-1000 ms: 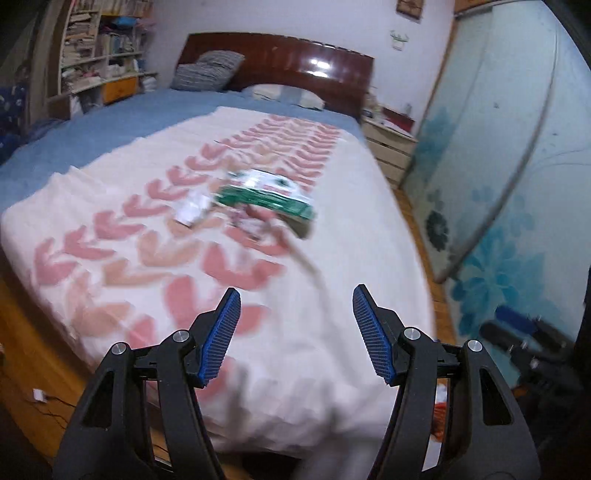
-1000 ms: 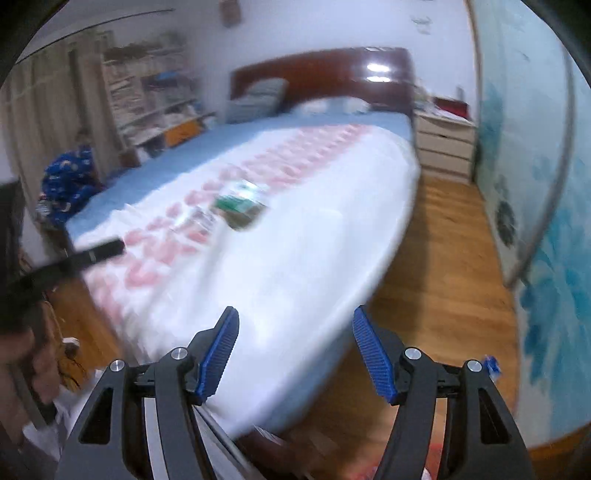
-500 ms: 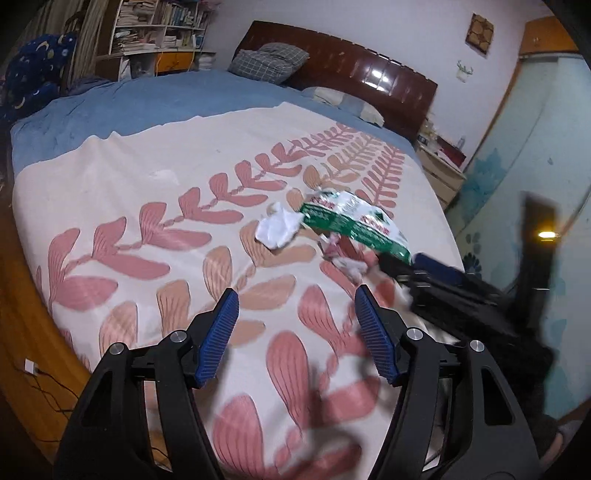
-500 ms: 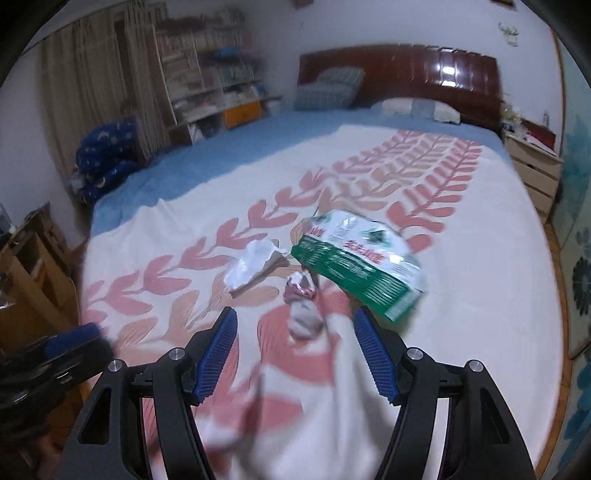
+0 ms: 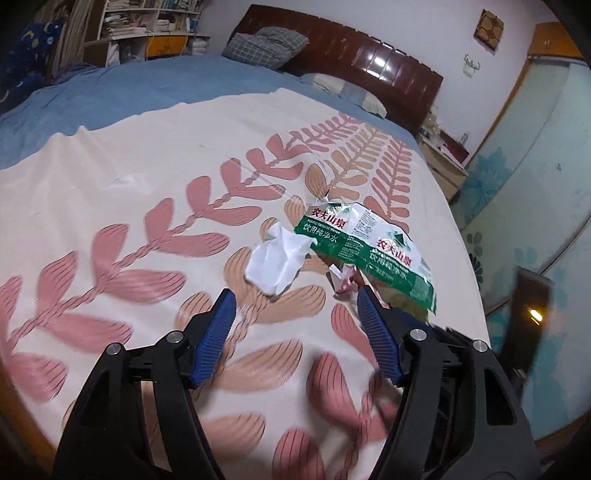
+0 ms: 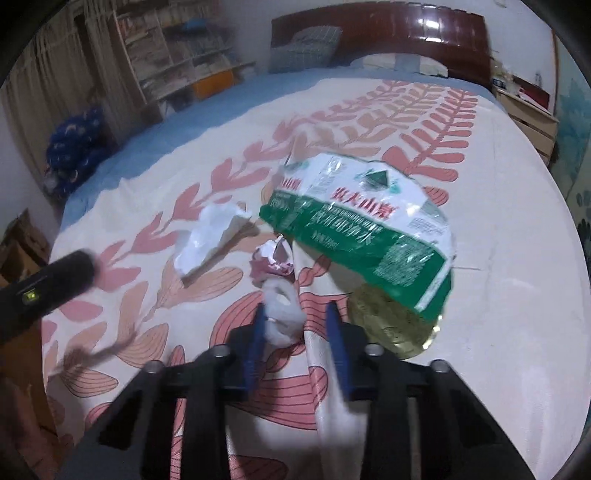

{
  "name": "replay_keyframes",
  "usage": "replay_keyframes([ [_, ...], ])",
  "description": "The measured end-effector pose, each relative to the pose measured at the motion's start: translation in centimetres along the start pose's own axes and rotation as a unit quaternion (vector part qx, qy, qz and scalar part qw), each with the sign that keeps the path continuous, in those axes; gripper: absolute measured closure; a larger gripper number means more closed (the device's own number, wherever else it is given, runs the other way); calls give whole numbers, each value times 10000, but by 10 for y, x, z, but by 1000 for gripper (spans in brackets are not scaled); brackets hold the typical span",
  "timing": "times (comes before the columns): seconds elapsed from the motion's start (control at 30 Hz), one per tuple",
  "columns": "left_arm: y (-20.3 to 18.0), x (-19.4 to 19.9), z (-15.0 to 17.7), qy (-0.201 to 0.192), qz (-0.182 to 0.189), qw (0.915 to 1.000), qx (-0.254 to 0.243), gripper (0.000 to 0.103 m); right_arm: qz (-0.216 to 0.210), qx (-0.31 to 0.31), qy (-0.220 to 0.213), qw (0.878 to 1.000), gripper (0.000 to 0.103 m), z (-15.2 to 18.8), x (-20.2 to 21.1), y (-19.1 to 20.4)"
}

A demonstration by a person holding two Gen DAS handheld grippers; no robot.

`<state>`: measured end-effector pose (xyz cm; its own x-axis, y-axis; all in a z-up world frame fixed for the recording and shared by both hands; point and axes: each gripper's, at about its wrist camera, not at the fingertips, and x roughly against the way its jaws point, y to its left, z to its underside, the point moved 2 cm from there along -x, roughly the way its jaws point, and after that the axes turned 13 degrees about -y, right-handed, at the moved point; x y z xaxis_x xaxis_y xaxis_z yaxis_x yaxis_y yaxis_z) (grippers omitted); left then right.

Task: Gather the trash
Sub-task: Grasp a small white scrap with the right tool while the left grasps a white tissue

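A green and white plastic wrapper [image 5: 364, 245] lies on the bed, also in the right wrist view [image 6: 364, 218]. A crumpled white paper [image 5: 279, 258] lies left of it [image 6: 210, 238]. A small pink and white crumpled scrap [image 6: 272, 258] lies between them [image 5: 343, 282]. A white tissue wad [image 6: 282, 314] sits between the jaws of my right gripper [image 6: 297, 334], which are partly closed around it along with a fold of bedspread. My left gripper [image 5: 295, 321] is open and empty, just short of the white paper.
The bed has a cream bedspread with pink leaf prints [image 5: 147, 229] over a blue sheet [image 5: 147, 85]. A round yellowish object [image 6: 391, 321] lies under the wrapper's near end. Bookshelves [image 5: 147, 22] stand at the far left, a nightstand [image 5: 443, 166] at the far right.
Both grippers have moved in closer over the bed toward the trash. My right gripper's jaws have narrowed around the white tissue wad. My left gripper has stayed open.
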<state>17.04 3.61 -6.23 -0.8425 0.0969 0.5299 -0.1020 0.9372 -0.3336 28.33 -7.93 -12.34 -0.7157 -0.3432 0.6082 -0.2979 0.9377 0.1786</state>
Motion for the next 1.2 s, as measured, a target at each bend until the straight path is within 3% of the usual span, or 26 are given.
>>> replay_keyframes([
  [0.33, 11, -67, -16, 304, -182, 9994, 30, 30, -204, -285, -604, 9976, 89, -1, 37, -17],
  [0.53, 16, -103, -4, 907, -291, 9950, 286, 30, -277, -348, -578, 9973, 89, 8, 52, -23],
  [0.63, 15, -104, 1, 928, -379, 9947, 211, 30, -327, -219, -506, 9979, 87, 9, 50, -18],
  [0.67, 14, -104, 1, 925, -368, 9948, 203, 37, -332, -170, -500, 9981, 87, 9, 50, -16],
  [0.7, 14, -104, 2, 932, -336, 9948, 215, 54, -304, -141, -510, 9981, 86, 9, 50, -15],
  [0.73, 15, -104, 3, 963, -329, 9945, 249, 63, -285, -92, -517, 9982, 80, 9, 51, -13],
  [0.77, 17, -104, 3, 995, -289, 9942, 292, 72, -289, -46, -524, 9982, 60, 10, 51, -11],
  [0.8, 17, -104, 4, 1020, -208, 9940, 332, 79, -287, -3, -559, 9980, 51, 10, 53, -9],
  [0.83, 17, -104, 5, 1067, -103, 9936, 344, 81, -313, 52, -629, 9975, 44, 10, 56, -7],
  [1.0, 10, -94, 6, 1063, -8, 9940, 245, 88, -398, 696, -720, 9942, 43, 11, 58, 19],
  [1.13, 10, -81, 3, 950, -12, 9952, 215, 89, -222, 1202, -138, 9924, 46, 18, 33, 38],
  [1.2, 11, -77, 2, 922, -23, 9955, 212, 89, -312, 1187, 33, 9924, 54, 19, 26, 38],
])
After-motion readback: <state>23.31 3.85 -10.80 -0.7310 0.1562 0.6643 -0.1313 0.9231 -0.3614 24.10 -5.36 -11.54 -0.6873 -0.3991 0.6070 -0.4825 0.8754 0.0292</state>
